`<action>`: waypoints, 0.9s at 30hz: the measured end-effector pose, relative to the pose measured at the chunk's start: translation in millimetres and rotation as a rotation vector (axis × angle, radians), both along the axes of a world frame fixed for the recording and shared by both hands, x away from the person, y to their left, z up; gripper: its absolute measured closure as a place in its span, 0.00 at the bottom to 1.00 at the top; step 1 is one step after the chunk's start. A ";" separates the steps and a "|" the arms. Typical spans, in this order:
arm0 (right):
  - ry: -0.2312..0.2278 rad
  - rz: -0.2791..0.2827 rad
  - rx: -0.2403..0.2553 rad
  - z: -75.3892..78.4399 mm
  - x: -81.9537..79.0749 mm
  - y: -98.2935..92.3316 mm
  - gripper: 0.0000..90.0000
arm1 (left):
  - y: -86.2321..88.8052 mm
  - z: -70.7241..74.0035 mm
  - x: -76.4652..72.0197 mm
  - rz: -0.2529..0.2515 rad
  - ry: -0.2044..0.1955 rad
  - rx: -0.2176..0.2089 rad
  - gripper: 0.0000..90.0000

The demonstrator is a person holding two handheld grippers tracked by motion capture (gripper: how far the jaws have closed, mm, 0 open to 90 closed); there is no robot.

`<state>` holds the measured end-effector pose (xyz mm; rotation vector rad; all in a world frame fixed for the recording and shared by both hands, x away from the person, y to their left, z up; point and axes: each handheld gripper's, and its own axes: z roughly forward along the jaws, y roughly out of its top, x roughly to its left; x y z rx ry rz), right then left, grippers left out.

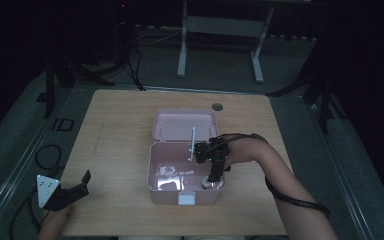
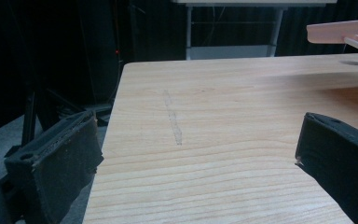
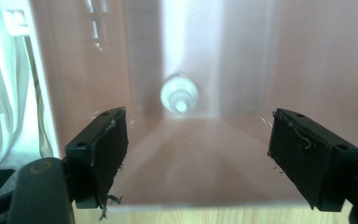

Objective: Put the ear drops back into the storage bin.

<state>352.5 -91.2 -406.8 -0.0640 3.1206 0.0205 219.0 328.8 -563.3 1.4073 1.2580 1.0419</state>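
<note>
Dark room around us: grey floor [image 1: 20, 115], black stands, and a white-legged bench [image 1: 220, 45] behind the pale wood table [image 1: 115, 125]. At the table's near left corner our left gripper [image 1: 80, 187] hovers low, jaws spread wide with nothing between them; a faint scuff [image 2: 173, 122] marks the wood ahead of it. Right of centre sits the pink box [image 1: 180, 172], its lid [image 1: 184, 125] tipped back. Our right gripper [image 3: 196, 140] reaches inside it, jaws wide apart, toward a small white cap [image 3: 179, 95]. White cloth [image 1: 170, 172] lies left of that.
</note>
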 end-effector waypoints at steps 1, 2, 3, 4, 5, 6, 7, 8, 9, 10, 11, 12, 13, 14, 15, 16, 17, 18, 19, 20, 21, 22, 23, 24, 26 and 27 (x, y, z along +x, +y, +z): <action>-0.003 -0.007 0.006 2.6 1.0 -1.8 0.22 | 0.0 0.0 0.0 0.000 -0.001 -0.001 0.00; -0.003 -0.016 0.013 5.3 1.4 -4.0 0.22 | 0.1 0.0 -0.1 0.000 0.001 0.000 0.00; -0.008 -0.019 0.021 7.9 1.9 -6.4 0.22 | 0.0 0.0 -0.1 0.000 0.000 0.000 0.00; -0.015 -0.027 0.030 11.4 2.1 -9.6 0.22 | 0.0 0.0 -0.2 0.000 0.000 0.000 0.00; -0.015 -0.030 0.037 13.3 2.6 -11.7 0.22 | 0.0 0.0 -0.2 0.000 0.000 0.000 0.00; -0.015 -0.036 0.040 15.7 2.6 -14.8 0.22 | 0.0 0.0 -0.2 0.001 0.000 0.000 0.00; -0.020 -0.038 0.043 17.9 2.6 -18.0 0.22 | 0.0 0.0 -0.2 0.000 0.000 0.001 0.00; -0.027 -0.043 0.046 20.1 2.5 -21.4 0.22 | 0.1 0.1 -0.2 0.000 0.001 0.001 0.00; -0.030 -0.048 0.053 22.0 2.8 -25.0 0.22 | 0.1 0.1 -0.2 0.000 0.001 0.001 0.00; -0.033 -0.054 0.057 23.8 3.0 -28.8 0.22 | 0.2 0.1 -0.2 0.000 0.001 0.003 0.00; -0.035 -0.059 0.063 25.3 3.0 -32.8 0.22 | 0.2 0.1 -0.1 0.000 0.002 0.003 0.00; -0.035 -0.072 0.070 27.2 3.2 -38.9 0.22 | 0.2 0.1 -0.1 0.000 0.002 0.003 0.00; -0.037 -0.077 0.072 27.8 3.5 -41.8 0.22 | 0.1 0.1 -0.1 0.001 0.002 0.002 0.00; -0.039 -0.082 0.073 28.2 3.6 -44.8 0.22 | -0.2 0.0 0.0 0.002 0.000 0.000 0.00; -0.040 -0.089 0.076 28.4 3.9 -49.6 0.22 | -0.1 0.1 0.0 0.002 0.002 0.001 0.00; -0.042 -0.096 0.077 28.3 4.2 -53.2 0.22 | 0.0 0.1 0.0 0.002 0.002 0.002 0.00; -0.045 -0.103 0.078 28.2 4.3 -55.8 0.22 | 0.0 0.1 0.0 0.002 0.002 0.002 0.00; -0.047 -0.110 0.084 27.8 4.6 -59.9 0.22 | 0.0 0.1 0.0 0.002 0.002 0.001 0.00; -0.049 -0.118 0.088 27.3 4.9 -63.3 0.22 | 0.1 0.1 0.0 0.002 0.002 0.001 0.00; -0.050 -0.124 0.094 26.7 5.0 -65.7 0.22 | 0.0 0.1 0.0 0.002 0.002 0.001 0.00; -0.048 -0.129 0.103 25.7 5.4 -69.1 0.22 | 0.0 0.1 0.0 0.003 0.002 0.002 0.00; -0.046 -0.136 0.110 24.5 5.9 -72.4 0.22 | 0.1 0.1 0.1 0.003 0.003 0.002 0.00; -0.045 -0.141 0.116 22.7 6.5 -75.7 0.22 | 0.1 0.1 0.1 0.002 0.003 0.002 0.00; -0.043 -0.152 0.122 20.1 6.5 -79.5 0.22 | 0.1 0.1 0.1 0.002 0.003 0.002 0.00; -0.036 -0.158 0.137 15.3 6.7 -85.0 0.22 | 0.1 0.1 0.0 0.002 0.002 0.001 0.00; -0.033 -0.163 0.150 11.9 6.8 -88.1 0.22 | 0.1 0.1 0.0 0.002 0.002 0.001 0.00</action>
